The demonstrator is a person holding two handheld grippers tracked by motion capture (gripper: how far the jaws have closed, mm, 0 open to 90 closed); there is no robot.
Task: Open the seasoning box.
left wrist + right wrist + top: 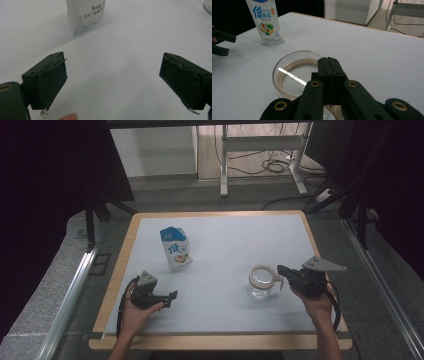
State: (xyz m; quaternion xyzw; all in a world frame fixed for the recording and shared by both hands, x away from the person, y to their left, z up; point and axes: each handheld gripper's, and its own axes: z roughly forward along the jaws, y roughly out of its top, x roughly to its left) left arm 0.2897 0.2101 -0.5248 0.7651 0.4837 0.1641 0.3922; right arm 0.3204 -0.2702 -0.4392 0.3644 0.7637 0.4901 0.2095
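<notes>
A blue and white printed pouch [175,249] stands upright on the white table [225,235], left of centre. A clear glass jar [262,281] with a beige rim stands right of centre. My left gripper [173,296] lies low on the table in front of the pouch, and its jaws are wide open [113,65] with bare table between them. The pouch's bottom [86,12] is ahead of them. My right gripper [281,269] is shut, its tips [328,60] just over the near rim of the jar [294,75]. I see nothing between its jaws.
The table's wooden edge [220,341] runs along the front. Beyond the far edge are a metal desk frame [260,150] and cables on the floor. The pouch [265,22] and the left gripper [222,42] show far off in the right gripper view.
</notes>
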